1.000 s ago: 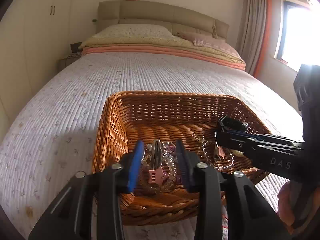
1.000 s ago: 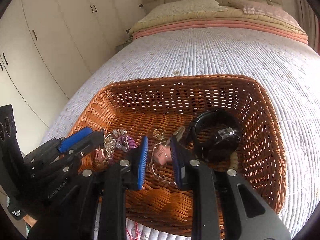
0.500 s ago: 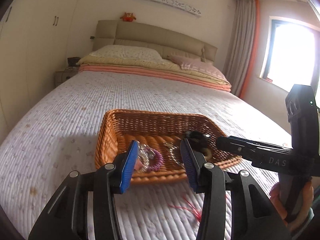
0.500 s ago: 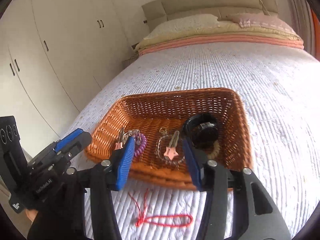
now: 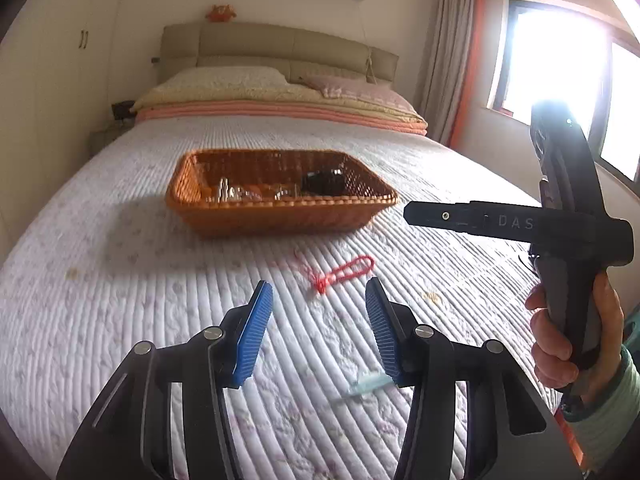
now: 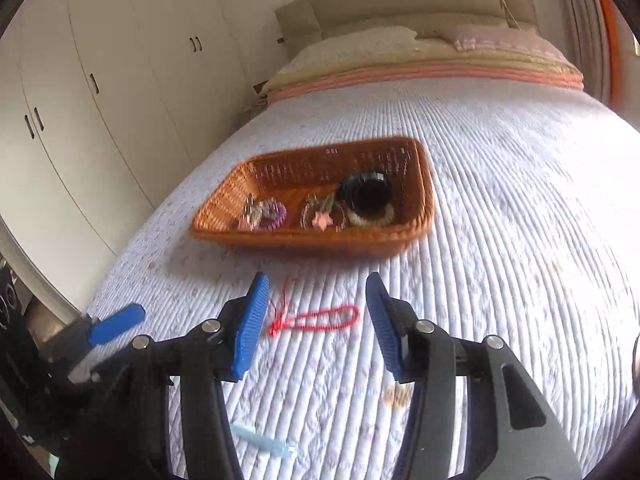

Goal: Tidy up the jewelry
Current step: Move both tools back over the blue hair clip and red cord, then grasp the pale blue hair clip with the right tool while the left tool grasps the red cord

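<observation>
A wide bed (image 5: 168, 288) fills both views, covered in a pale quilt stitched in narrow ribs with a faint flower print. On it, toward the far middle, sits a rectangular woven wicker basket (image 6: 424, 200) in orange-brown, its walls low and flared. Inside lie a black ring-shaped band (image 6: 366, 192), a purple coiled hair tie (image 6: 276, 216) by its left end, and a pink star clip (image 6: 322, 219) between them; other glinting pieces there are too blurred to name. On the quilt just near of the basket lies a red beaded bracelet (image 6: 320, 318), a thin loop with a knotted tail on its left. The right gripper (image 6: 314, 320) holds nothing, its ridged blue pads spread wide, and in its own view the bracelet lies between the fingertips and slightly beyond them, touching neither. The left gripper (image 5: 318, 330) is likewise spread wide and empty, with the bracelet (image 5: 344, 272) a little farther on, apart from its pads. A small pale-blue piece (image 6: 266, 440) lies nearest, partly hidden behind the gripper bodies and too blurred to identify.
</observation>
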`<state>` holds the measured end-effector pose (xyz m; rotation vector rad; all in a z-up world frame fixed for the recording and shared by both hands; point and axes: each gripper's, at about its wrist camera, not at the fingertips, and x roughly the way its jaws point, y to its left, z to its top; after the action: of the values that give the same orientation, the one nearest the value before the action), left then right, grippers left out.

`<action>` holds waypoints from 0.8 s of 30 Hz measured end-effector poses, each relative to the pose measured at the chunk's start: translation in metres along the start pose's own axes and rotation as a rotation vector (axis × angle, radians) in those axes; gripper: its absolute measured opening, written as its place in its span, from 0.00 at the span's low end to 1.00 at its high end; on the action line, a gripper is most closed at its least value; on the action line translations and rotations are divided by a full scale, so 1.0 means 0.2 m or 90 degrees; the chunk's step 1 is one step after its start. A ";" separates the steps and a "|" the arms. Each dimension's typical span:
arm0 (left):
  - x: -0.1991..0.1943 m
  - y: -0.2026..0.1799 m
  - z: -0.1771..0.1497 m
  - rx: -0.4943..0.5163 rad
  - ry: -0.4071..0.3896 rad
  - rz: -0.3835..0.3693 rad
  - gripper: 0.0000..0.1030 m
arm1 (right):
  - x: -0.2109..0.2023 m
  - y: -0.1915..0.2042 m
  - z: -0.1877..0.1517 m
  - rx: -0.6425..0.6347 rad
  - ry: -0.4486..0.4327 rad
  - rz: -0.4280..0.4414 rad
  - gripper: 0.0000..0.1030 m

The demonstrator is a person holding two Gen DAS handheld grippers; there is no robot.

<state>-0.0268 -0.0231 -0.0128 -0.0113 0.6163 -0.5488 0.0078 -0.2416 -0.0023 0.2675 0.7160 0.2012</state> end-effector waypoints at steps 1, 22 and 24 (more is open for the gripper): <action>-0.01 0.00 -0.04 -0.009 0.007 0.001 0.46 | 0.00 0.01 -0.03 -0.003 0.005 0.001 0.46; 0.06 0.04 -0.24 -0.076 0.081 0.015 0.46 | 0.07 0.04 -0.39 -0.015 0.074 0.029 0.46; 0.06 0.05 -0.25 -0.078 0.083 0.016 0.46 | 0.06 0.06 -0.43 -0.018 0.078 0.055 0.46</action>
<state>-0.0424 -0.0125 -0.0624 -0.0839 0.7750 -0.4896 -0.0426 -0.2118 -0.0679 0.2610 0.8232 0.3110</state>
